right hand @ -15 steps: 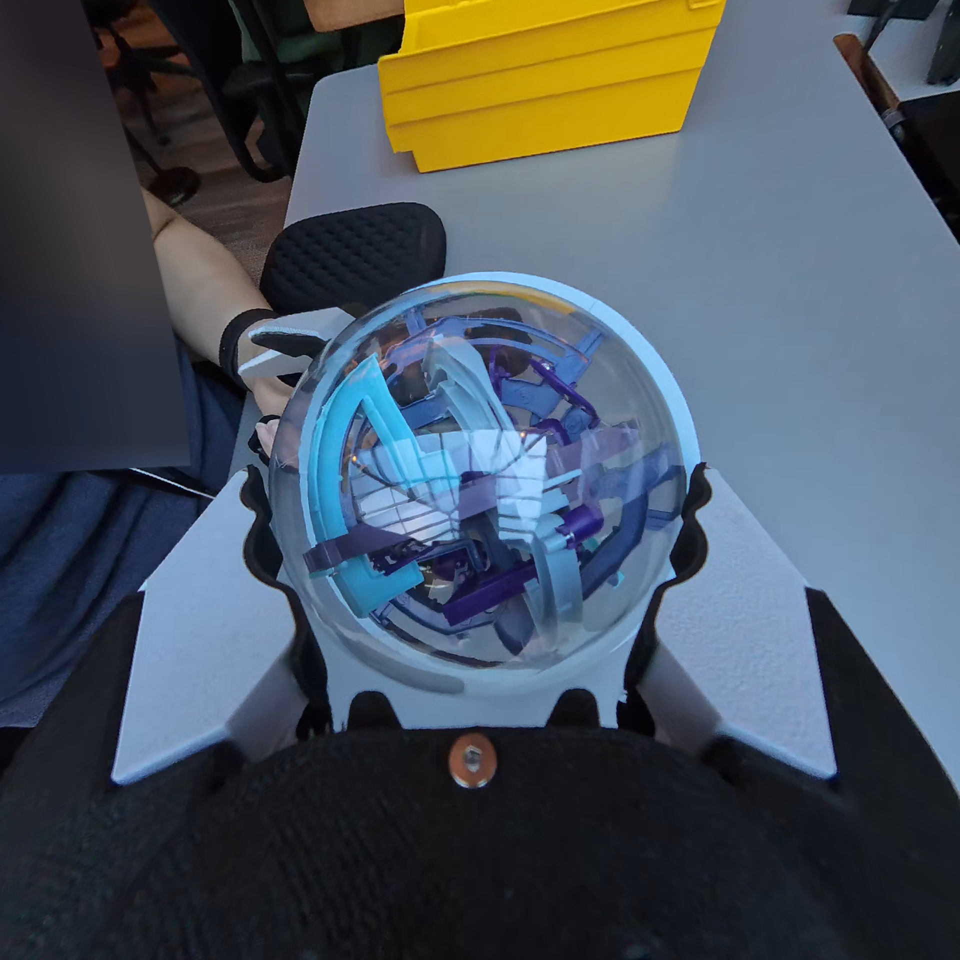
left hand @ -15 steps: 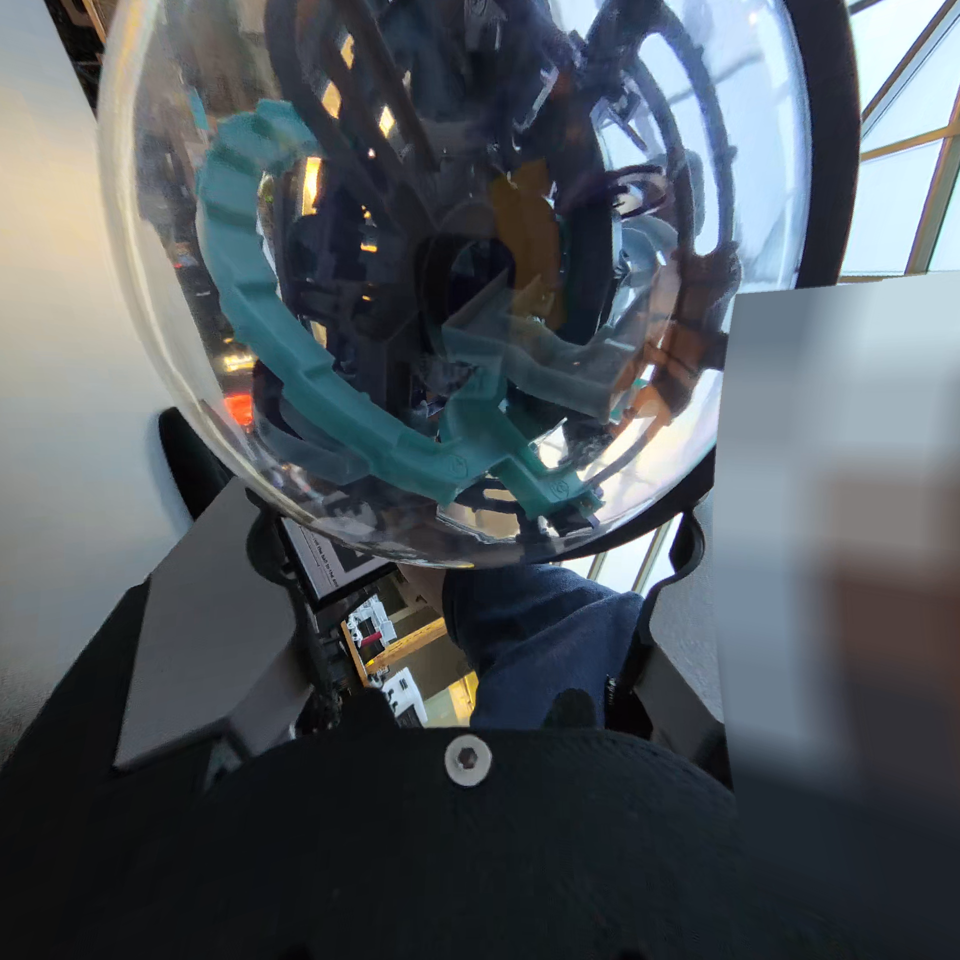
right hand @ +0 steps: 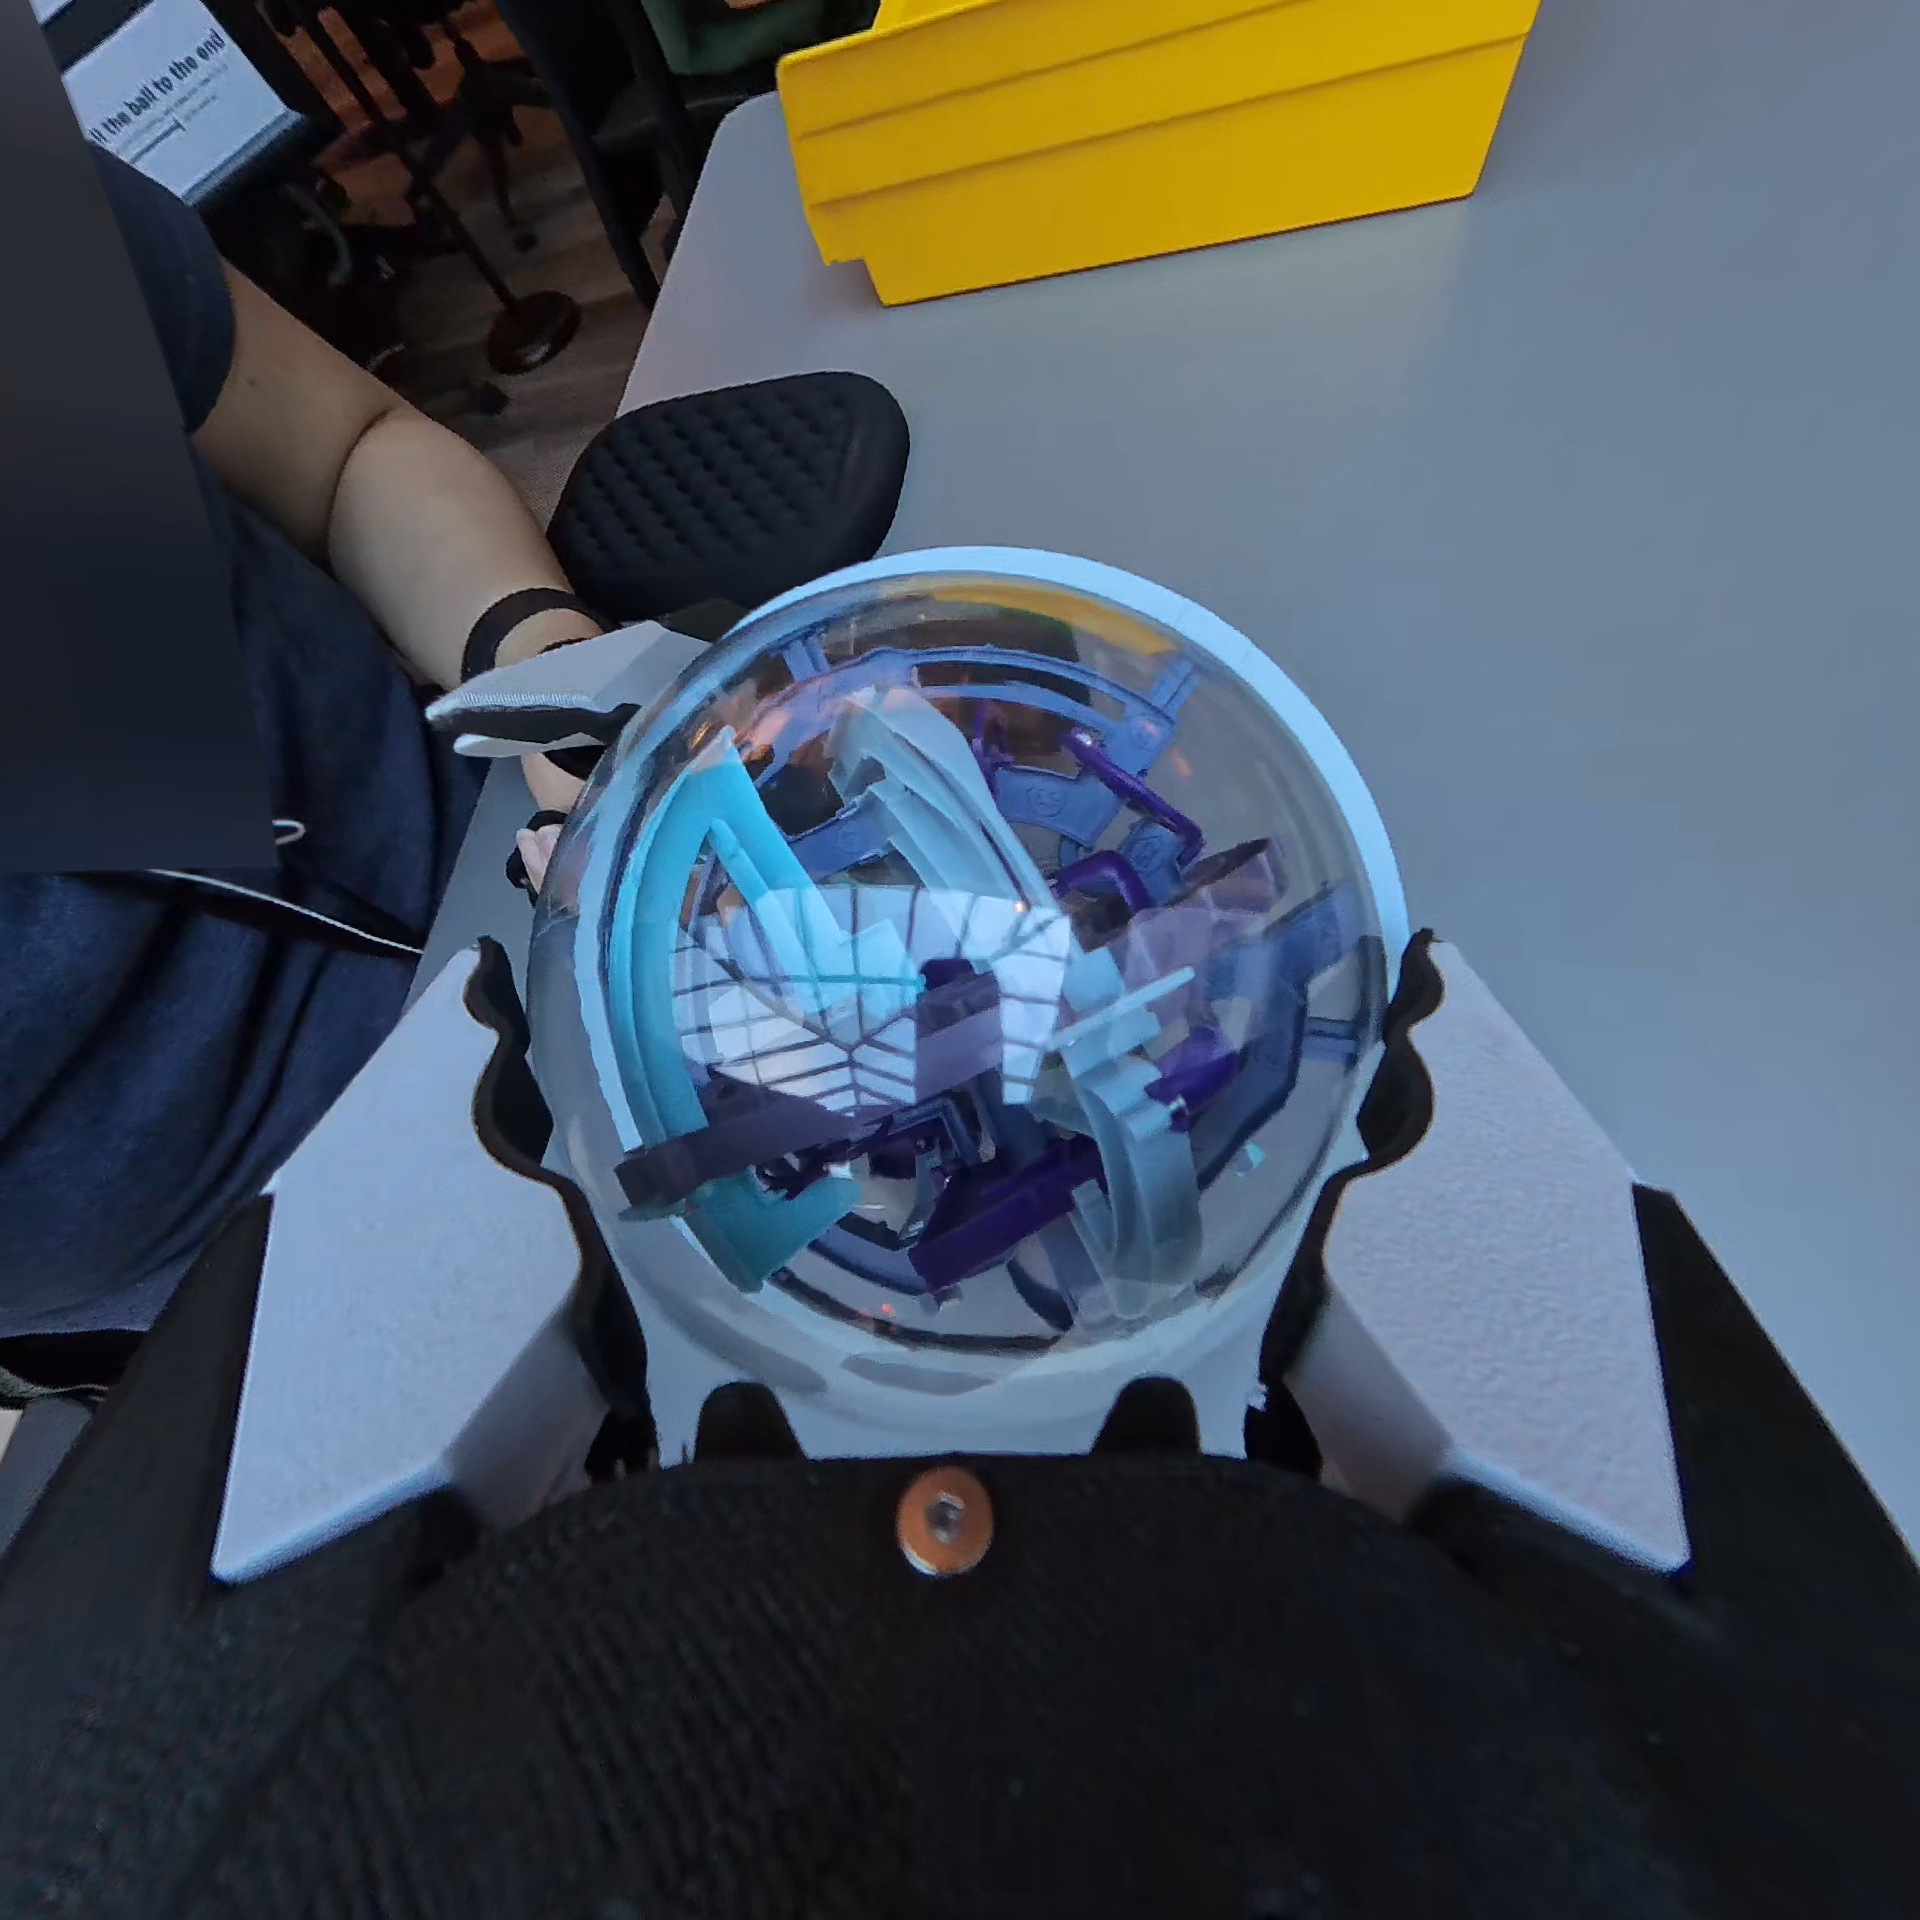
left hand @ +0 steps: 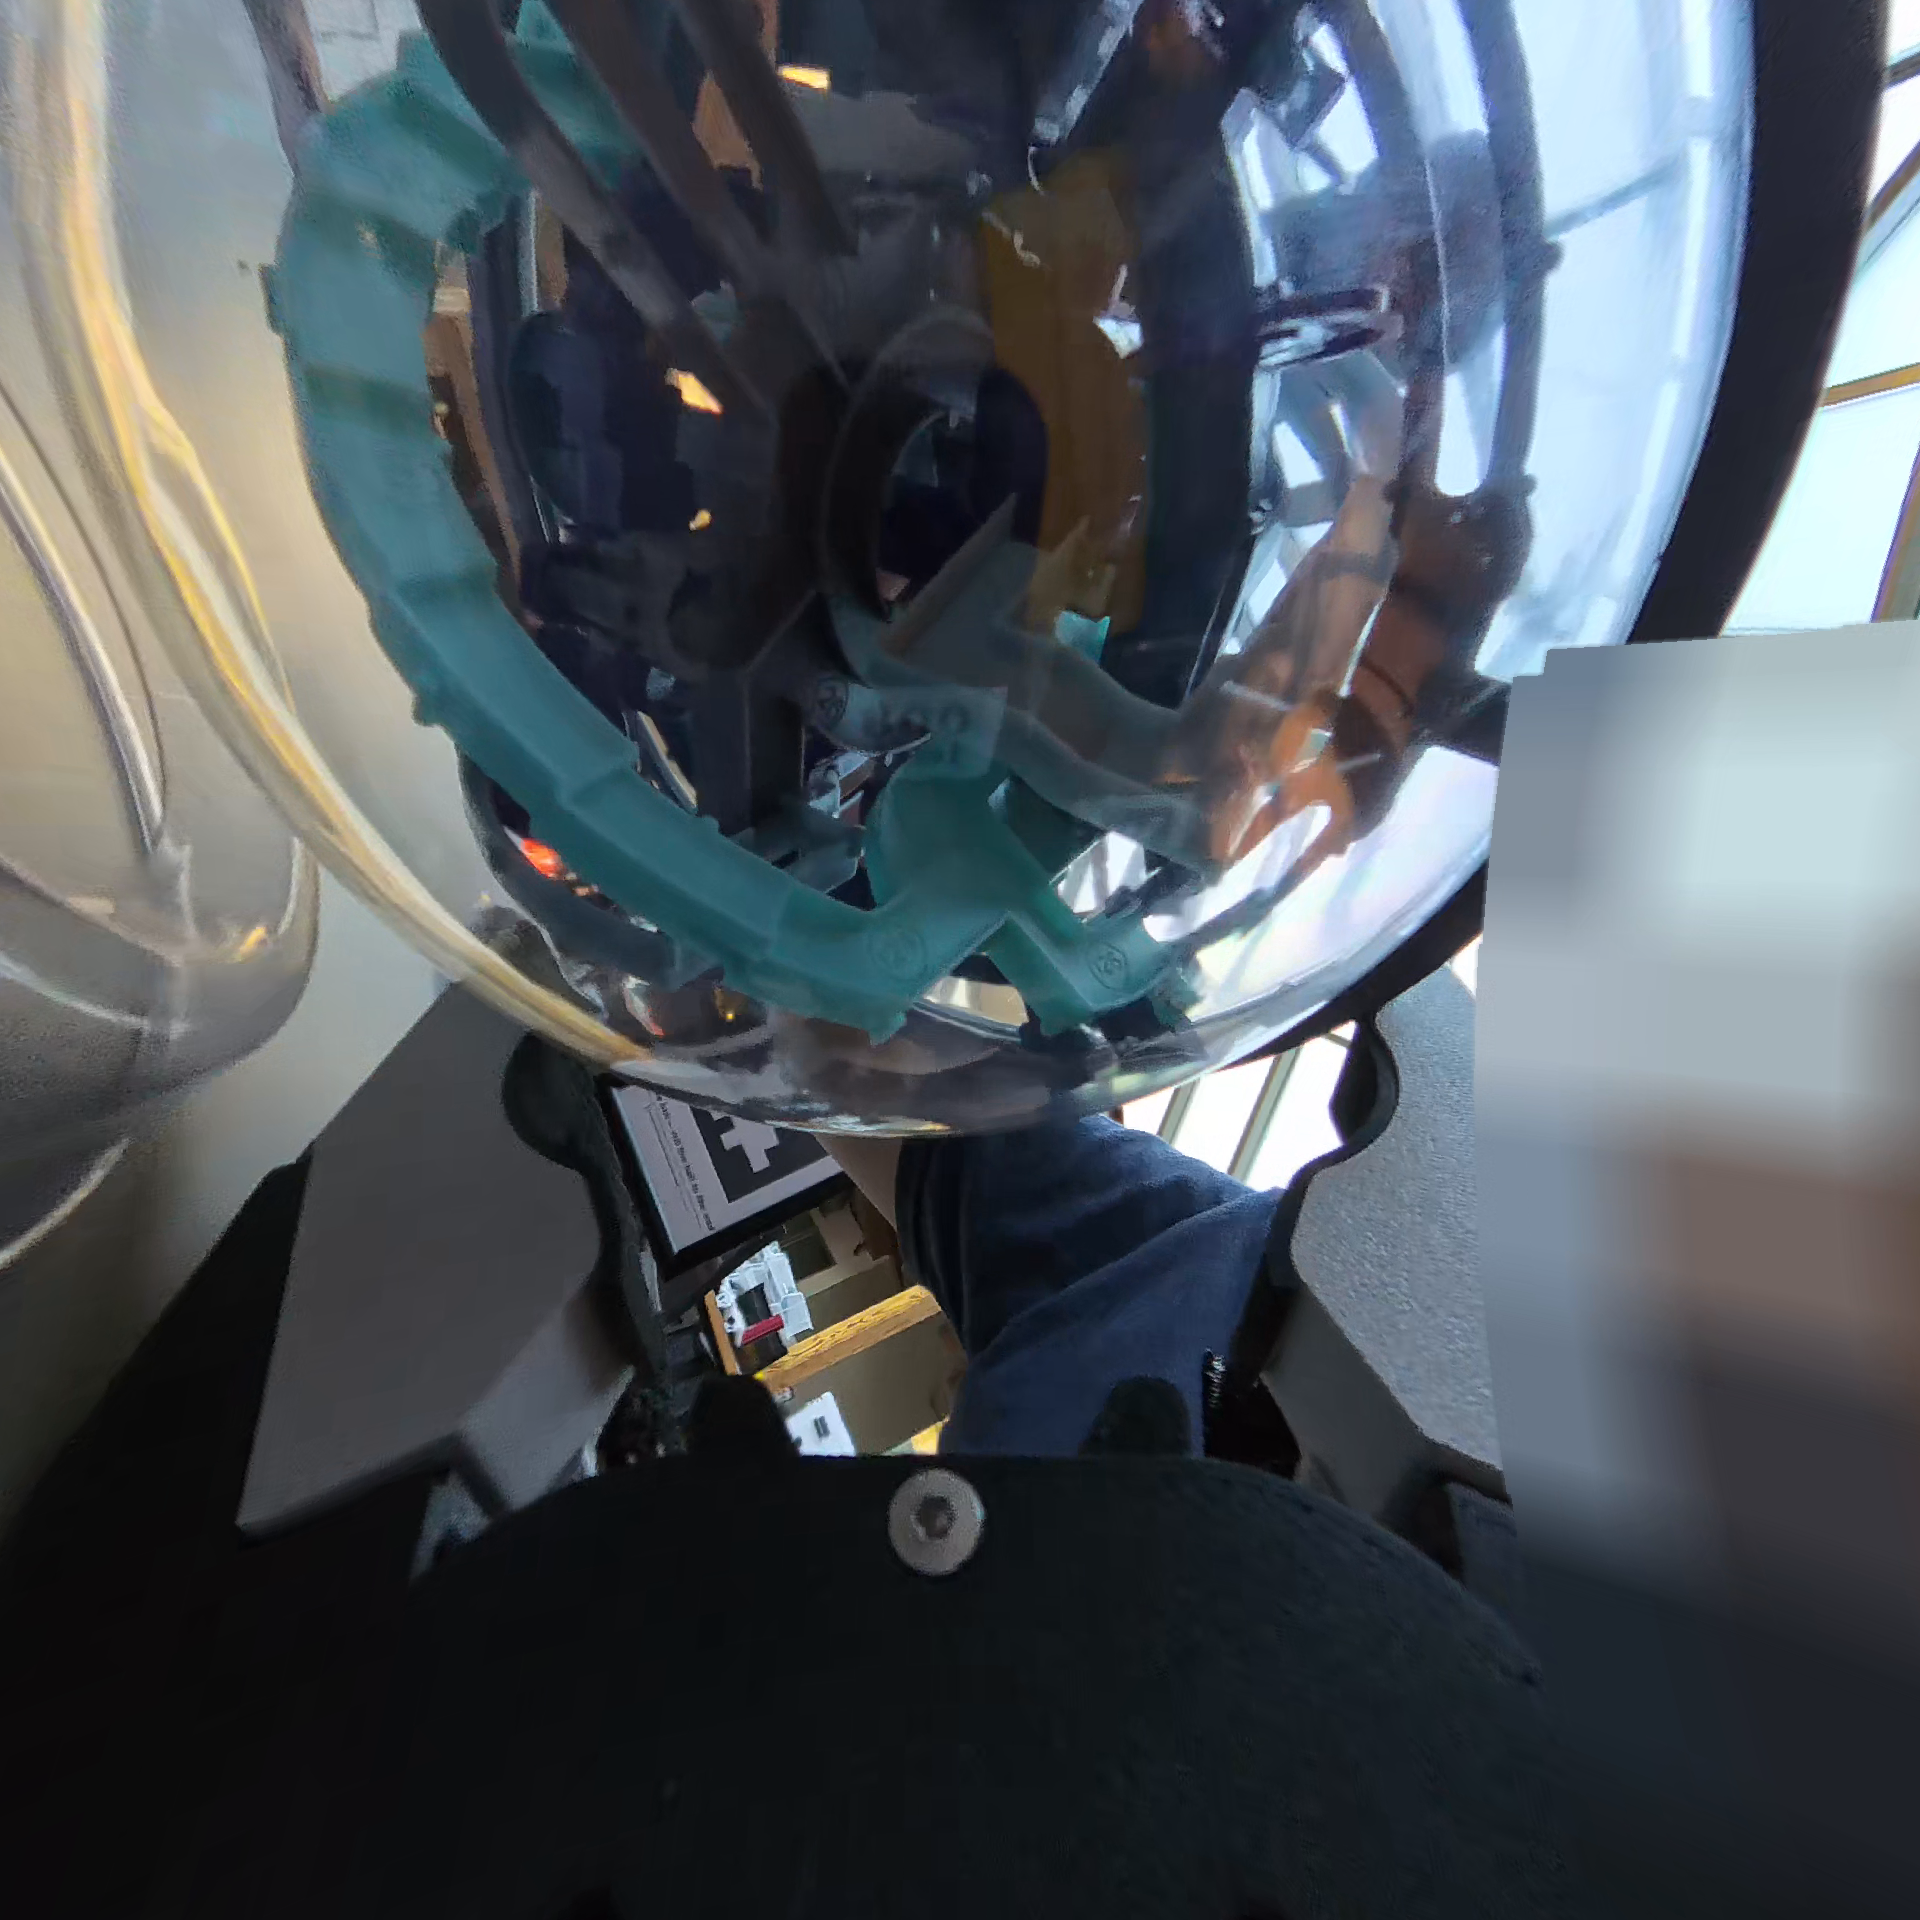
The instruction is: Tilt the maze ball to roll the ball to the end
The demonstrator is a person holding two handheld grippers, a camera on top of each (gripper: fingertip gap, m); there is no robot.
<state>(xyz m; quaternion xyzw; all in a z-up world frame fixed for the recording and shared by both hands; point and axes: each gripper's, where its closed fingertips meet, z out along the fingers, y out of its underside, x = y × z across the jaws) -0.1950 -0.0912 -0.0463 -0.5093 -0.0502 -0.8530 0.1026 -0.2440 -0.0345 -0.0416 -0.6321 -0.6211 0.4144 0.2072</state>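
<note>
Tilting slowly is my advice for this step, since the small ball cannot be picked out among the tracks in either view, so each turn of the wrists should be gentle enough to stop once it shows.

Nearest in the right wrist view, the right gripper [right hand: 956, 1049] is spread wide and clamped on the maze ball [right hand: 956, 987]: both black finger edges press the clear shell at its sides, with the sphere seated deep between them. Teal, purple and pale blue tracks cross inside. A pale ring runs round the sphere's far edge. Just beyond on the left, part of the left gripper, a grey finger and its black textured body, meets the sphere next to the person's hand [right hand: 545, 842].

In the left wrist view the left gripper [left hand: 935, 1081] is also wide apart, and the maze ball [left hand: 935, 540] fills the frame above its fingers; they seem to cup the shell from below, but actual contact is not clear. That camera looks upward, so the sphere appears held off the desk [right hand: 1455, 520].

A yellow bin [right hand: 1132, 135] sits well apart at the desk's far side.
</note>
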